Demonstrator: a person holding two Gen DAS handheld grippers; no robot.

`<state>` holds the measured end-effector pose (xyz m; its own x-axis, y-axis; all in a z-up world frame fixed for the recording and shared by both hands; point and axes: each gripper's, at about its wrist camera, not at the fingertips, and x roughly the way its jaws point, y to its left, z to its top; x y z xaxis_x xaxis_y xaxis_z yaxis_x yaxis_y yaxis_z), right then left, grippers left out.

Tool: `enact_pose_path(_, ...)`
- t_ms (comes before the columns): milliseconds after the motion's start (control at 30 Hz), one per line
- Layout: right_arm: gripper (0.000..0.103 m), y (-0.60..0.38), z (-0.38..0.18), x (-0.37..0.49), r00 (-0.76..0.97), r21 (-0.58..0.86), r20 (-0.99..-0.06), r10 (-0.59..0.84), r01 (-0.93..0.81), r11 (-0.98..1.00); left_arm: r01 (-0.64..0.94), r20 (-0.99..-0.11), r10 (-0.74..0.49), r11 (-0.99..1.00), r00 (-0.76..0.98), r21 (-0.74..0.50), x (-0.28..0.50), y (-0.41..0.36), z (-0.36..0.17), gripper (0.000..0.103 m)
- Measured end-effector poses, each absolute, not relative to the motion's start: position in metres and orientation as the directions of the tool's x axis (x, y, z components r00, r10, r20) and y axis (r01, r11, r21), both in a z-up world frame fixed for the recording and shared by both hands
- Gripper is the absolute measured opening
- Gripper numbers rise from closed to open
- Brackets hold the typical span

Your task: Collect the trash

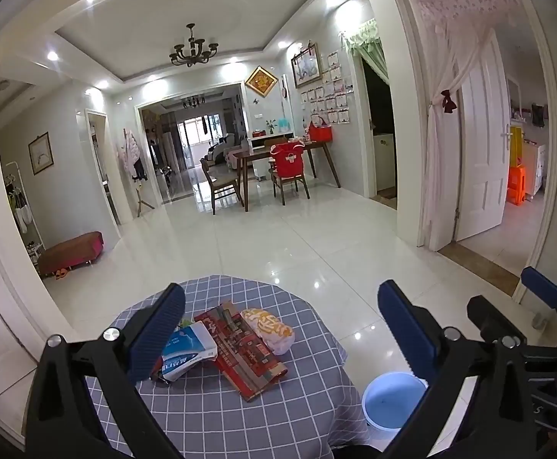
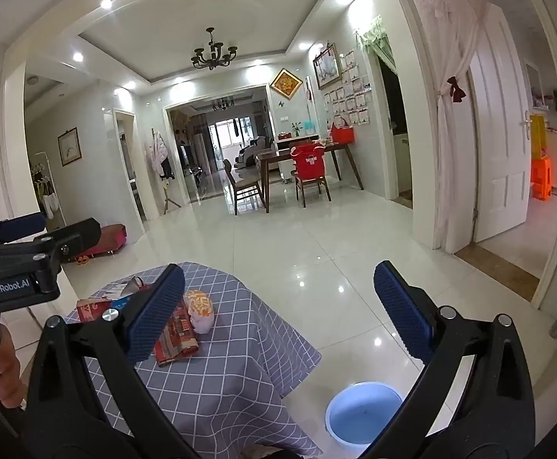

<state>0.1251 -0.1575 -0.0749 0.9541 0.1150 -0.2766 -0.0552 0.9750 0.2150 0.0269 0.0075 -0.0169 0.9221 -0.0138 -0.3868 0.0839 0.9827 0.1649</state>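
Observation:
Trash lies on a small table with a grey-blue checked cloth (image 1: 217, 413): a blue-and-white packet (image 1: 188, 348), a flat red package (image 1: 247, 348) and a white-and-yellow wrapper (image 1: 268, 327). My left gripper (image 1: 281, 294) hovers open above the table's near side and holds nothing. To its right, my right gripper (image 2: 278, 273) is also open and empty, over the table's right edge. In the right wrist view, the wrapper (image 2: 200, 308) and the red package (image 2: 175, 338) lie beside its left finger. A light blue basin (image 2: 362, 413) stands on the floor, right of the table.
A glossy white tiled floor (image 1: 278, 237) stretches ahead to a wooden dining table with chairs (image 1: 286, 160). A red bench (image 1: 71, 252) sits by the left wall. An open white door (image 1: 481, 145) is on the right. A hand (image 2: 6, 363) holds the left gripper's handle.

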Motion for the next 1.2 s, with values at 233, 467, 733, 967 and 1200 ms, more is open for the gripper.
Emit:
enact_pose_path(233, 0.097, -0.156, -0.082, 0.130, 0.953, 0.207, -0.283, 0.110, -0.051, 0.977, 0.086, -0.390, -0.013, 0.982, 0.921, 0.171, 0.032, 0.007, -0.019, 0.099)
enact_pose_path(467, 0.097, -0.160, -0.088, 0.137, 0.950, 0.225, -0.289, 0.122, -0.057, 0.973, 0.082, -0.391, -0.002, 0.979, 0.920, 0.188, 0.035, -0.001, -0.022, 0.099)
enact_pose_path(733, 0.097, -0.166, -0.091, 0.139, 0.949, 0.235, -0.292, 0.122, -0.053, 0.971, 0.086, -0.396, 0.001, 0.976, 0.918, 0.201, 0.038, -0.013, -0.023, 0.099)
enact_pose_path(967, 0.097, -0.169, -0.091, 0.135, 0.949, 0.240, -0.293, 0.114, -0.043, 0.970, 0.094, -0.395, -0.005, 0.974, 0.919, 0.206, 0.035, -0.017, -0.023, 0.099)
enact_pose_path(1200, 0.097, -0.169, -0.090, 0.134, 0.947, 0.236, -0.295, 0.123, -0.052, 0.970, 0.094, -0.397, -0.004, 0.974, 0.918, 0.207, 0.033, -0.018, -0.020, 0.099)
